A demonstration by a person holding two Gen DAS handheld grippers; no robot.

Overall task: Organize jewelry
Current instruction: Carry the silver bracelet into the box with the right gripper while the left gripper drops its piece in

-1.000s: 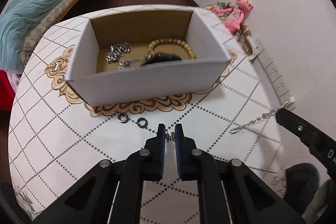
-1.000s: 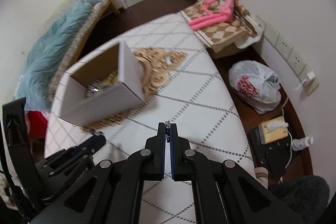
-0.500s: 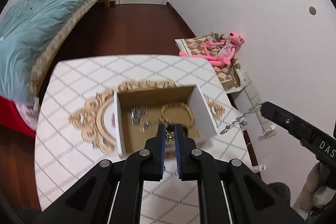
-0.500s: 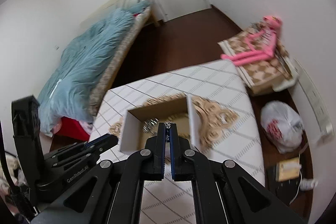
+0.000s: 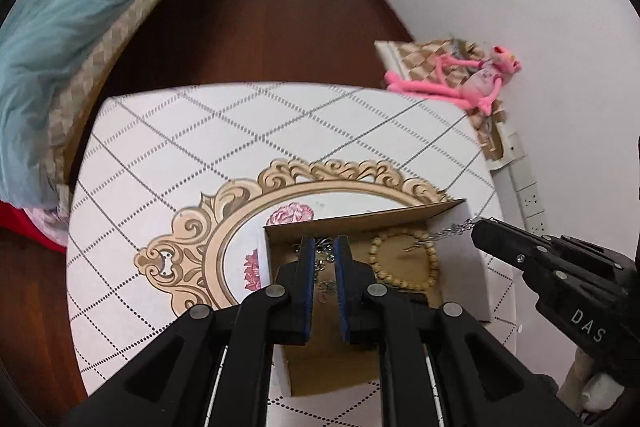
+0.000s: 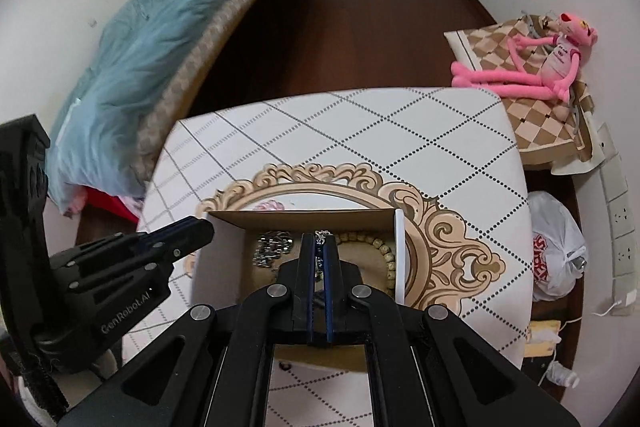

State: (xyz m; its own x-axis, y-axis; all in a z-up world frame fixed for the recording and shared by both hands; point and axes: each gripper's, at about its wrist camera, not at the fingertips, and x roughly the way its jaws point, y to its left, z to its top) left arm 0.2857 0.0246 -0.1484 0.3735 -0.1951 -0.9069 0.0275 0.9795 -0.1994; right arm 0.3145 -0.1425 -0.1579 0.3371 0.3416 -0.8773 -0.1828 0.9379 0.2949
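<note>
A white cardboard box [image 5: 476,279] [image 6: 218,267] with a brown inside stands on the patterned table [image 5: 200,147]. In it lie a wooden bead bracelet [image 5: 434,263] [image 6: 360,239] and a pile of silver chain [image 6: 272,251]. My right gripper [image 6: 319,239] [image 5: 476,225] is shut on a thin silver chain [image 5: 440,233] [image 6: 320,259], whose free end dangles over the box. My left gripper [image 5: 325,241] [image 6: 200,229] hovers over the box's left part. Its pads stand a slit apart, with a small silver piece between them that is hard to tell from the pile below.
A pink plush toy [image 5: 460,83] [image 6: 540,67] lies on a checked cushion to the right of the table. A bed with a blue blanket [image 5: 60,27] runs along the left. A white plastic bag [image 6: 556,259] and wall sockets sit low on the right.
Both grippers moved from the table's near side to above the box, the right one carrying the chain along. The box now lies directly under both sets of fingers.
</note>
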